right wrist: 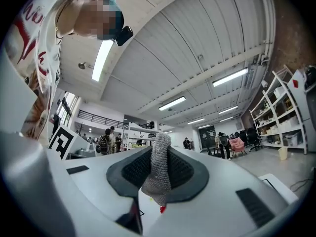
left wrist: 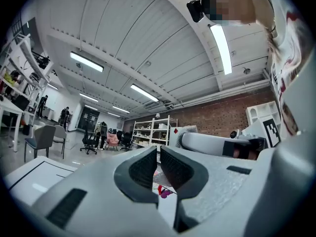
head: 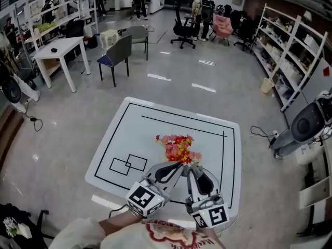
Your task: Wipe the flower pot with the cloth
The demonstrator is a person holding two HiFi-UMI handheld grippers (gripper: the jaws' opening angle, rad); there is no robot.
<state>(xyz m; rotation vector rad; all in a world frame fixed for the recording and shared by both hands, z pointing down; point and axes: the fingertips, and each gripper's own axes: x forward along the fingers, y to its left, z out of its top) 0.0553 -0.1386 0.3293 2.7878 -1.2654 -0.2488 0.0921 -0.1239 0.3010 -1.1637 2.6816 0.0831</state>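
Lower centre of the head view: left gripper [head: 179, 166] jaws shut, nothing in them; right gripper [head: 192, 167] jaws clamped on a grey knit cloth [right wrist: 159, 174] that sticks up past the tips. Just beyond both tips, the flower pot [head: 177, 148] sits mid-frame on the white, black-lined surface [head: 135, 134], only its red, yellow and pink blooms showing. Further up-frame: grey floor [head: 78, 123], dark chair [head: 118, 53].

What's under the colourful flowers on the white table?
Only the white table shows around the flowers. Right below them, the fingers of the left gripper and right gripper cover whatever holds them, so no pot can be seen.
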